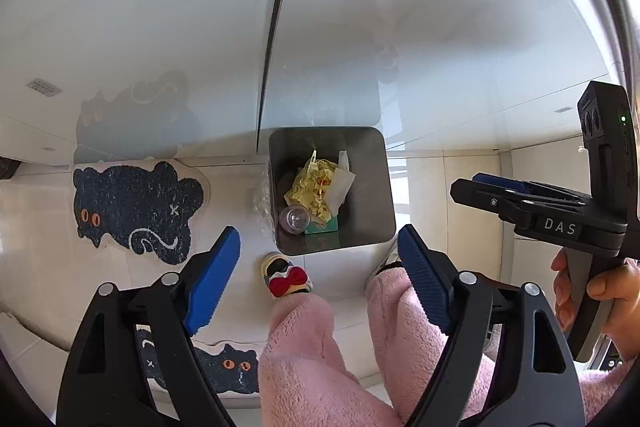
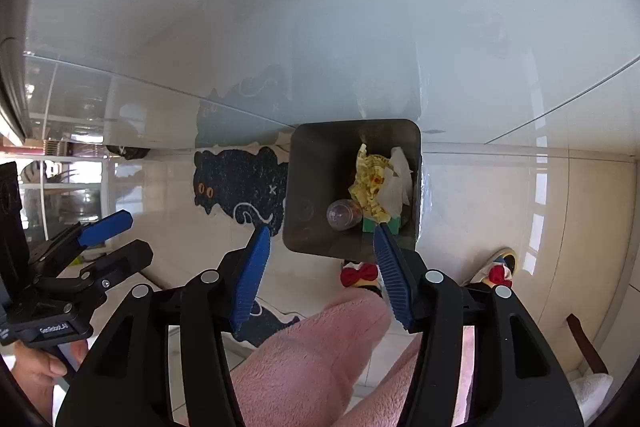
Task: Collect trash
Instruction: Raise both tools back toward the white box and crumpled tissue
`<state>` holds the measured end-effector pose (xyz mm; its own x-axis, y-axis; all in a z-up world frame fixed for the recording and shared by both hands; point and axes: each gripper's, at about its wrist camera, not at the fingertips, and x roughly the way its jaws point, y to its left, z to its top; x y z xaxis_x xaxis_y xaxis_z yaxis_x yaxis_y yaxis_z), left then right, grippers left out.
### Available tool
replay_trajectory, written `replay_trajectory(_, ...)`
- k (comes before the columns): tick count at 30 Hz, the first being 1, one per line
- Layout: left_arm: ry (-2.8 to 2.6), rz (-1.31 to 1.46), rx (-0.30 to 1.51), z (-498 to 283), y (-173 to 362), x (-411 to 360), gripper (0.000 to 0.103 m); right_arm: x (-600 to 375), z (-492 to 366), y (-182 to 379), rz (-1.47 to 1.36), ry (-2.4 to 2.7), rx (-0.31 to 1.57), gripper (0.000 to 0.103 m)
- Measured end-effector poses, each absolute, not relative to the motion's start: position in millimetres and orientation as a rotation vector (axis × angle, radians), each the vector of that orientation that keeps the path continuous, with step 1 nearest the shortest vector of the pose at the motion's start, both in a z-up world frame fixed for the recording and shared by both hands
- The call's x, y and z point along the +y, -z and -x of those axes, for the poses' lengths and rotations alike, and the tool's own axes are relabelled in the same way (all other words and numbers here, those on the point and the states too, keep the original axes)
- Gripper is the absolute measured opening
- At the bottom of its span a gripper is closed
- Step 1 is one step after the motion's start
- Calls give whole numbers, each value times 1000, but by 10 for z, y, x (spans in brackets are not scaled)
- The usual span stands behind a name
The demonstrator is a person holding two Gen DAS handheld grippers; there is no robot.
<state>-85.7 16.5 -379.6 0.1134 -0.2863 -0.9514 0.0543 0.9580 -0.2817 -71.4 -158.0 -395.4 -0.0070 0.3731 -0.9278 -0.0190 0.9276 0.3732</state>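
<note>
Bin: a grey square bin (image 1: 332, 187) stood on the tiled floor (image 1: 440, 187) against a glossy white cabinet (image 1: 160, 27), directly below both claws.
Trash: crumpled yellow paper (image 1: 314, 187), a white tissue (image 1: 344, 179), a clear plastic cup (image 1: 295, 219) and a green piece (image 1: 326, 225) lay inside the bin, the cup beside the paper.
Left claw (image 1: 318, 273): jaws stood wide apart with nothing between them, hanging above the bin's near rim.
Right claw (image 2: 320, 267): jaws stood apart and empty, pointing down at the bin.
Person: pink fleece legs (image 1: 320, 347) and slippers with red bows (image 1: 286, 277) stood just beside the bin; a hand (image 1: 600, 299) held the other tool's grip.
Mat: a dark cat-shaped mat (image 1: 136, 211) lay left of the bin, apart from it.
Progress: judged near done for these items, since all visible trash sat in the bin.
Risk: a foot so close could nudge the bin and tip it.
Risk: the light cup sat high on the pile and might roll out if the bin were jolted.
</note>
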Motion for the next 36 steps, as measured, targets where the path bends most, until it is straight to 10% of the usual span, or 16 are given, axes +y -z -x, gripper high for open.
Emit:
replay_trajectory(4,264,193,1373,969,3376,174,89,-1651,844,3378,-221,-346,1440,85)
replay_trajectory(9,266,215,1266,1040,2751,201,95,-1911,920,2643,-204,-357,1313,94)
replay_trajectory(21,246,246,1072,613,1511,196,95,-2487,451,1173,-196,-317,1026,100)
replay_trajectory(36,95,268,1037,-283,1104,-48,95,-2380,-536,1074,-72,-350,984,100)
